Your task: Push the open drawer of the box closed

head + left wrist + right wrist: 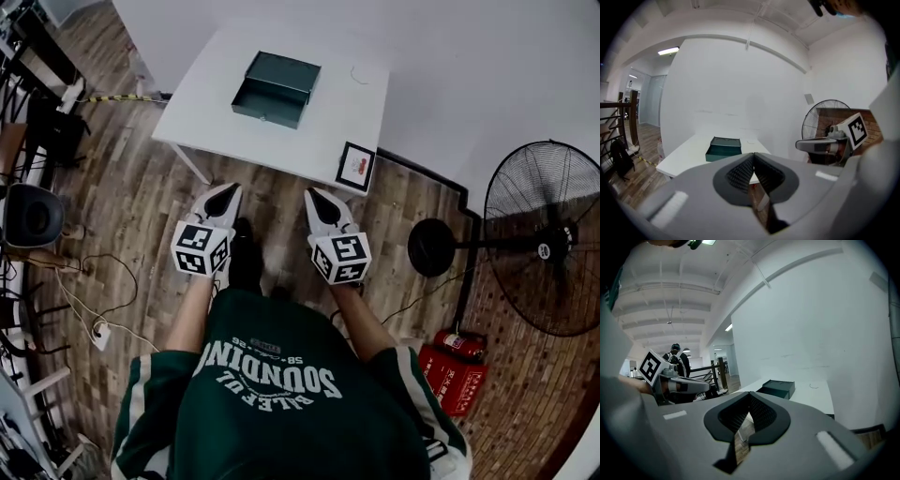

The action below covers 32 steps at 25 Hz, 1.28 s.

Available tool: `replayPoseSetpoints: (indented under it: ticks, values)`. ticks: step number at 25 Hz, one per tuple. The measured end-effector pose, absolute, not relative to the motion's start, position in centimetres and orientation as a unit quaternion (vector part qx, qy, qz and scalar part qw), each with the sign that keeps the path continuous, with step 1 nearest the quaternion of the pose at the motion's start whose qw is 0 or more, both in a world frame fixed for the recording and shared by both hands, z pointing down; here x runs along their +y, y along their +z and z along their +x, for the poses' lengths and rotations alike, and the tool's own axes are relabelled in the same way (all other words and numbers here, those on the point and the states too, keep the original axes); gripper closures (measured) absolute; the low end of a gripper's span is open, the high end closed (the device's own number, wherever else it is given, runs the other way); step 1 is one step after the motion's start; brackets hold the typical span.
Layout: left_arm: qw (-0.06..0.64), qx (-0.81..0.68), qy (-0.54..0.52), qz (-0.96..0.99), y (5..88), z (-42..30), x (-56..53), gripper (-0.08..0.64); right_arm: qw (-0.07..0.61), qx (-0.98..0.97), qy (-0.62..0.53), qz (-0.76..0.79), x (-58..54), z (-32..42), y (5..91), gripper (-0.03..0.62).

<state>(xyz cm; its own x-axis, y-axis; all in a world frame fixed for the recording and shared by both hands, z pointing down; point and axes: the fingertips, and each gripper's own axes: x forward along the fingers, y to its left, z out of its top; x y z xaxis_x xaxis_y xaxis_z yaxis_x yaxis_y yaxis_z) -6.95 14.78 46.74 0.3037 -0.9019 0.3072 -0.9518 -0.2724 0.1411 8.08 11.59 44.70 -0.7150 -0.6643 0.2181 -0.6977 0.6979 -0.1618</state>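
Observation:
A dark green box (278, 80) lies on the white table (211, 103), its open drawer (267, 101) pulled out toward me. It also appears far off in the left gripper view, box (724, 147), and in the right gripper view, box (778, 388). My left gripper (223, 197) and right gripper (319, 199) hang side by side over the wooden floor, short of the table's near edge and well away from the box. Both are shut with nothing between their jaws, as seen up close for the left gripper (753, 157) and right gripper (750, 397).
A small framed card (356, 166) sits at the table's near right corner. A standing fan (548, 239) and a red fire extinguisher (455, 370) are on the right. Cables and a dark chair (28, 216) lie to the left. A person (675, 355) stands far behind.

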Motion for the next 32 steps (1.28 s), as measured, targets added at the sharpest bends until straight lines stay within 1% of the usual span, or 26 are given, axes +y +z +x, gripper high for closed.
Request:
replayPoseSetpoints:
  ticks: [7,21,32]
  values:
    - [0.155,-0.563,0.085,0.808,47.3,-9.2,8.0,0.508,0.083,-0.910,0.121,0.388,6.0,5.9,45.3,0.591]
    - [0.171,-0.497,0.102,0.845,48.6,-15.9,-6.7,0.506,0.095,-0.883,0.127,0.443,-7.8,-2.1,45.0,0.591]
    - [0.183,-0.455,0.114,0.864,49.8,-16.5,-13.7,0.506,0.085,-0.856,0.134,0.492,-14.1,-2.4,45.0,0.591]
